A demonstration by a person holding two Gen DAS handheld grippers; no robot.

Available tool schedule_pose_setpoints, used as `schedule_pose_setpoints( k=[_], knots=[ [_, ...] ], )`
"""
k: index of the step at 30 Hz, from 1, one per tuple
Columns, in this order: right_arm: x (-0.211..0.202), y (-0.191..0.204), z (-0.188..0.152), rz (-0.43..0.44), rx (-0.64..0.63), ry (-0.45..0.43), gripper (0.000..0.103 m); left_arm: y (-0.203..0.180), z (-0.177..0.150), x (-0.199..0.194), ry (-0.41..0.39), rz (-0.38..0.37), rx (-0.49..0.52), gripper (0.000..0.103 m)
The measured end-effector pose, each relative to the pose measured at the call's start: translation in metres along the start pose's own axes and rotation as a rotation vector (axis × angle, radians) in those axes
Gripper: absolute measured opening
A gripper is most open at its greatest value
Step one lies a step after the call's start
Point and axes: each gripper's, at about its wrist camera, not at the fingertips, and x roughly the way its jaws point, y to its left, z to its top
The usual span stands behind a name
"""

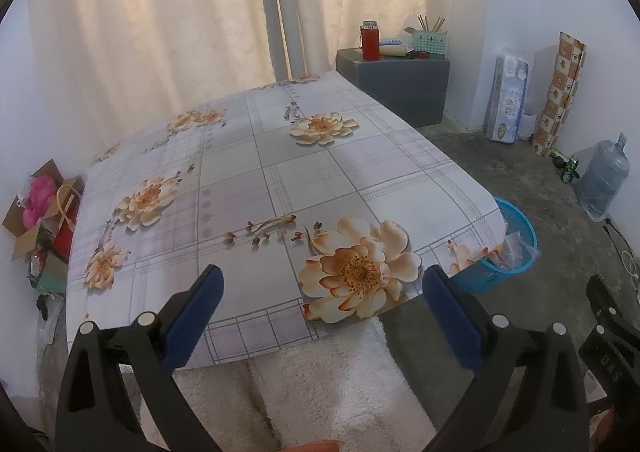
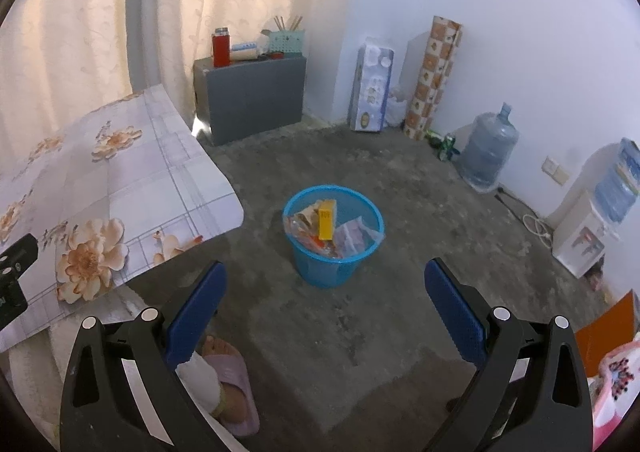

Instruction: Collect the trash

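Note:
A blue mesh trash basket [image 2: 334, 248] stands on the concrete floor, holding a yellow box [image 2: 327, 219] and several plastic wrappers [image 2: 352, 238]. It also shows in the left wrist view [image 1: 516, 248], half hidden behind the table corner. My right gripper [image 2: 324, 312] is open and empty, above the floor in front of the basket. My left gripper [image 1: 322, 312] is open and empty, over the near edge of the table with the flowered cloth [image 1: 256, 180]. No trash shows on the cloth.
A grey cabinet [image 2: 250, 100] with a red flask [image 2: 221, 48] stands by the curtain. A water jug [image 2: 488, 152], a dispenser [image 2: 588, 228] and tall packages [image 2: 432, 80] line the wall. A slippered foot [image 2: 230, 376] is below my right gripper. Boxes [image 1: 40, 212] sit left of the table.

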Motion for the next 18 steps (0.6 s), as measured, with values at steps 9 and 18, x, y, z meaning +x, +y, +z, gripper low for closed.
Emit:
schedule_pose_setpoints(
  k=[9,18],
  knots=[
    [0.0002,-0.0001,-0.0006,-0.004,-0.001,0.005,0.095,0.0004,0.0001,0.0011,0.011,0.01,-0.005,0.098],
    [0.0001,0.0006,-0.001,-0.004,-0.005,0.005,0.095,0.0012,-0.0022,0.0022,0.019,0.015,-0.008,0.098]
  ],
)
